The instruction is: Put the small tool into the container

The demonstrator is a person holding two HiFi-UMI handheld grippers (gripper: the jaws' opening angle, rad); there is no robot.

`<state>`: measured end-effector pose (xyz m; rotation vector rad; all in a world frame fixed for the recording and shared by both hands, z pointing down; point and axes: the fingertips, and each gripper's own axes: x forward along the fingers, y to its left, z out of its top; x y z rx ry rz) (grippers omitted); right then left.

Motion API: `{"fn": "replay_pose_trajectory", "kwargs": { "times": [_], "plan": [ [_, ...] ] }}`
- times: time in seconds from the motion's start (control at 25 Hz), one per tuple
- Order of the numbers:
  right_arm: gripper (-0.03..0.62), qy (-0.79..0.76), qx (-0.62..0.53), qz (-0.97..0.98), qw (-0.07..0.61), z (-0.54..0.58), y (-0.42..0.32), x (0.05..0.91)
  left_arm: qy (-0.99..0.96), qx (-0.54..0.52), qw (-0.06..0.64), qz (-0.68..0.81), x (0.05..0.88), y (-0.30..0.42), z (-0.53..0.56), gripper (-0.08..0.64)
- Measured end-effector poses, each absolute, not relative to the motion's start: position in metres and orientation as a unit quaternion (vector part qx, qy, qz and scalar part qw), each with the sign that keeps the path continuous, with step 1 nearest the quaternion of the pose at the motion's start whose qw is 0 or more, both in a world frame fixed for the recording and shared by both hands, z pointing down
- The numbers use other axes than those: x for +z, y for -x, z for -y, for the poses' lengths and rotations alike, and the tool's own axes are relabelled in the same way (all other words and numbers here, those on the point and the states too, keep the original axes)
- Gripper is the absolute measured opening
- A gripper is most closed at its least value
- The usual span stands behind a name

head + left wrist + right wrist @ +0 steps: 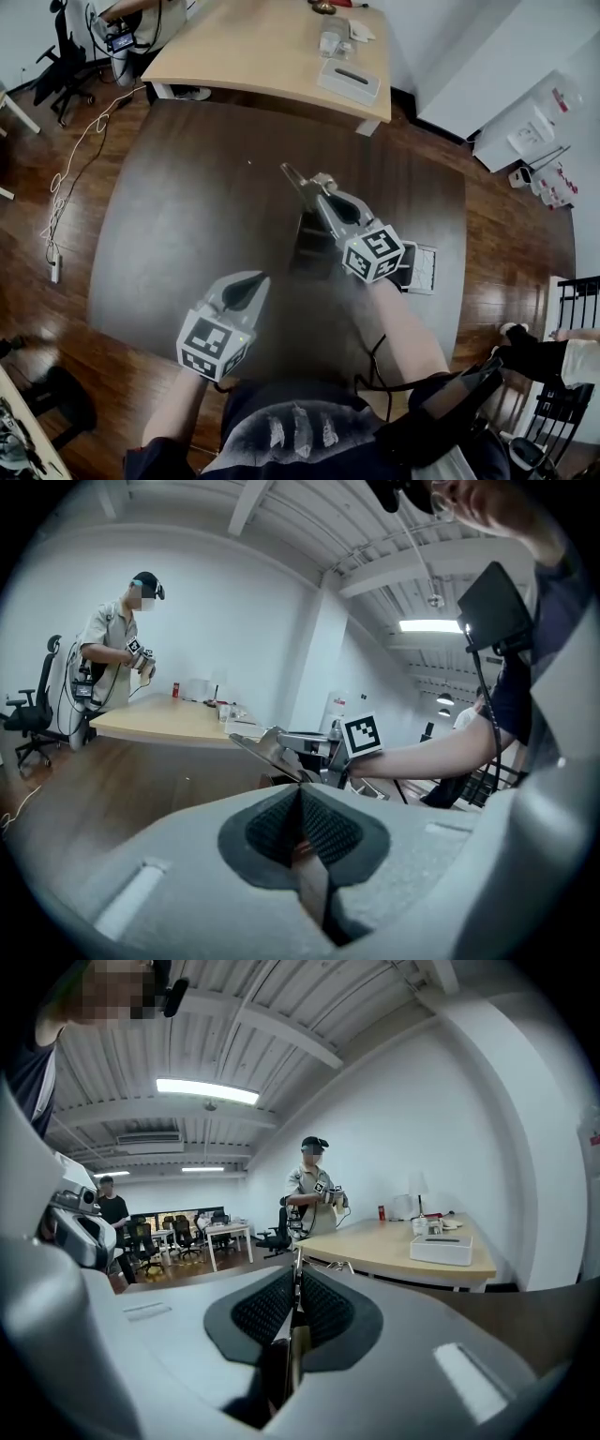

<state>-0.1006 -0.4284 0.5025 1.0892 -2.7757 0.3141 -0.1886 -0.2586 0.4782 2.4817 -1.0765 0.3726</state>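
My right gripper (317,190) hovers over the middle of the dark table (187,206), shut on a thin flat metal tool (289,172) that sticks out past its tips toward the far left. In the right gripper view the tool (296,1290) shows as a narrow strip pinched between the pads. A dark box-like container (312,242) sits under that gripper, mostly hidden by it. My left gripper (253,284) is nearer me on the left, shut, with nothing visibly held. The left gripper view shows the right gripper (305,757) with the tool (251,746) ahead.
A white flat object (424,267) lies on the table at the right, beside my right arm. Beyond stands a light wooden desk (253,47) bearing a white box (349,79). A person (117,663) stands at that desk. Cables run along the wooden floor at left.
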Motion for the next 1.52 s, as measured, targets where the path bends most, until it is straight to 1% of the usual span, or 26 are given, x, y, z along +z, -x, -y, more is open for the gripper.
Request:
{"fn": "replay_pose_trajectory", "kwargs": {
  "times": [0.16, 0.32, 0.36, 0.48, 0.68, 0.88, 1.12, 1.36, 1.52],
  "plan": [
    [0.023, -0.344, 0.094, 0.93, 0.091, 0.429, 0.103, 0.513, -0.888, 0.141, 0.206, 0.385, 0.483, 0.188, 0.262, 0.002],
    [0.026, -0.306, 0.031, 0.94, 0.144, 0.415, 0.114, 0.523, -0.888, 0.144, 0.202, 0.387, 0.487, 0.186, 0.265, 0.002],
    [0.026, -0.303, 0.025, 0.941, 0.149, 0.413, 0.113, 0.525, -0.889, 0.145, 0.199, 0.387, 0.487, 0.184, 0.266, 0.002],
    [0.026, -0.316, 0.043, 0.938, 0.136, 0.417, 0.106, 0.524, -0.892, 0.146, 0.189, 0.383, 0.487, 0.185, 0.27, 0.002],
    [0.028, -0.326, 0.062, 0.933, 0.142, 0.405, 0.088, 0.535, -0.89, 0.151, 0.193, 0.384, 0.492, 0.189, 0.266, 0.002],
    [0.021, -0.331, 0.066, 0.925, 0.176, 0.386, 0.074, 0.553, -0.893, 0.154, 0.193, 0.377, 0.491, 0.187, 0.263, 0.002],
    [0.022, -0.338, 0.078, 0.919, 0.185, 0.379, 0.076, 0.558, -0.896, 0.152, 0.19, 0.372, 0.485, 0.184, 0.26, 0.002],
    [0.065, -0.358, 0.107, 0.905, 0.204, 0.383, 0.071, 0.566, -0.896, 0.151, 0.19, 0.373, 0.481, 0.189, 0.262, 0.002],
    [0.128, -0.378, 0.11, 0.895, 0.208, 0.389, 0.066, 0.564, -0.895, 0.151, 0.188, 0.374, 0.481, 0.191, 0.262, 0.002]
  ]
}}
